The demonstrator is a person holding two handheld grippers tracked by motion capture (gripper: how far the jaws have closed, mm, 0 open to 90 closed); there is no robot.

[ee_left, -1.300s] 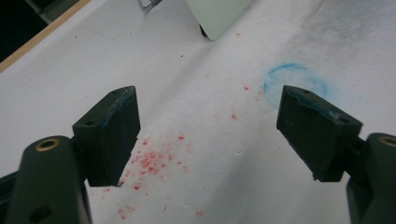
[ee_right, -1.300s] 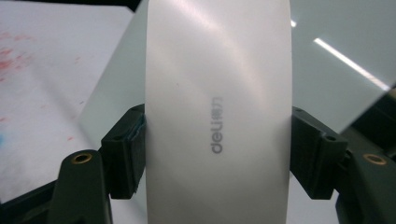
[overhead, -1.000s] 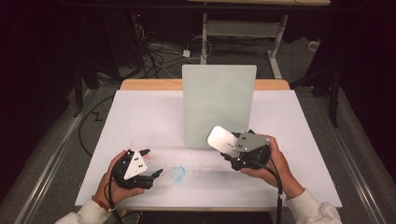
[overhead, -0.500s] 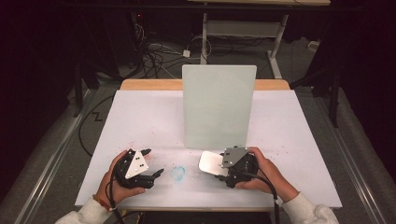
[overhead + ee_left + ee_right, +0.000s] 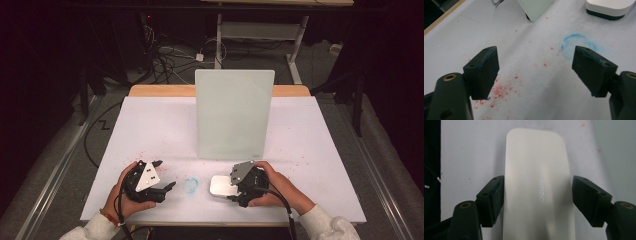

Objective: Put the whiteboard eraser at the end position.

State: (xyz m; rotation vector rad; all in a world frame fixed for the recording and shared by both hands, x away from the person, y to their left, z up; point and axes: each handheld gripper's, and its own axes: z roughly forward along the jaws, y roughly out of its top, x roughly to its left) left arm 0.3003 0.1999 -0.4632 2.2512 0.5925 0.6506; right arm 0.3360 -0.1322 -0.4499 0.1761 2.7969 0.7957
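Both of the person's forearms come in from the near edge of the tabletop [image 5: 150,125], each hand wrapped around the body of one tool. The left tool [image 5: 162,177] lies low over the paper at the near left, its jaws aimed right and slightly away from the person; the jaws stand wide apart with nothing between them, and in the left gripper view they frame bare white paper with red specks and a blue chalky ring [image 5: 577,46]. The right hand [image 5: 280,187] sits at the near right, wrist angled inward, so the right tool [image 5: 231,185] points left toward the middle of the tabletop.

Between the right tool's jaws lies one white rounded slab [image 5: 537,185], flat on the tabletop, near the front edge and just right of the blue ring. Its long axis runs along the tool's own line, so in the high view it lies left-to-right, its far end toward the ring. In the right gripper view the left jaw sits against the slab's edge while the right jaw stands just clear of the other edge, so the jaws are parted around the slab, not clamped on it.

One pale green upright panel [image 5: 234,115] stands behind, mid-tabletop. There are two tools, one slab, one panel and one blue ring.
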